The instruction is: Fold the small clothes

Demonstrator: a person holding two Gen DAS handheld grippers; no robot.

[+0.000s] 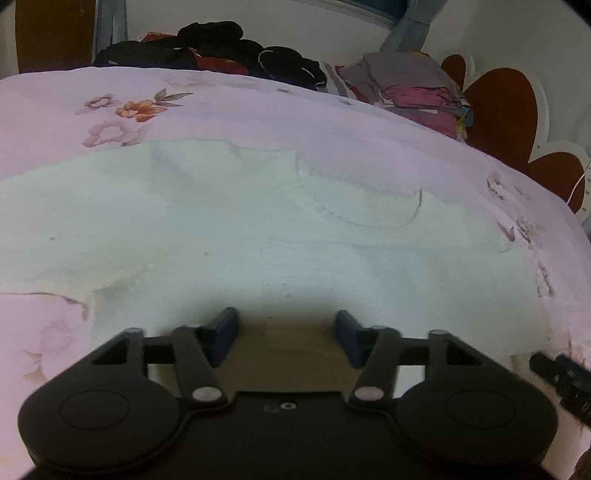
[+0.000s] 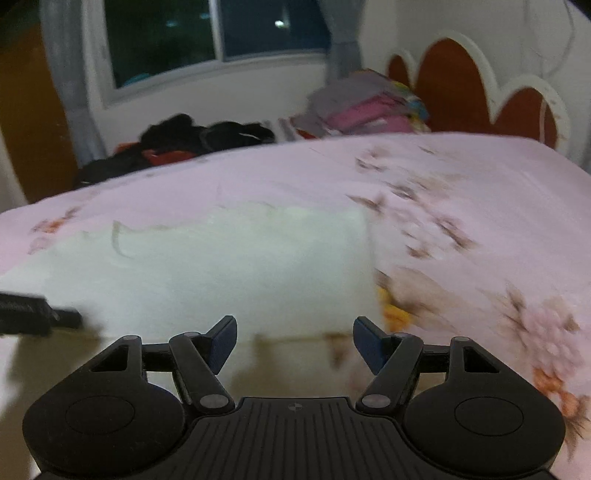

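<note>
A pale white garment [image 1: 240,221] lies spread flat on the pink floral bedsheet [image 1: 258,110]. It also shows in the right wrist view [image 2: 221,266], with its right edge straight and its near edge close to my fingers. My left gripper [image 1: 287,332] is open and empty, hovering over the garment's near edge. My right gripper [image 2: 294,338] is open and empty, just above the garment's near right corner. The other gripper's tip shows at the right edge of the left wrist view [image 1: 561,376] and at the left edge of the right wrist view [image 2: 33,314].
A heap of dark clothes [image 1: 221,48] lies at the far side of the bed. A stack of folded clothes [image 1: 413,88] sits at the far right by the brown and white headboard [image 1: 509,110]. A window [image 2: 214,33] is behind.
</note>
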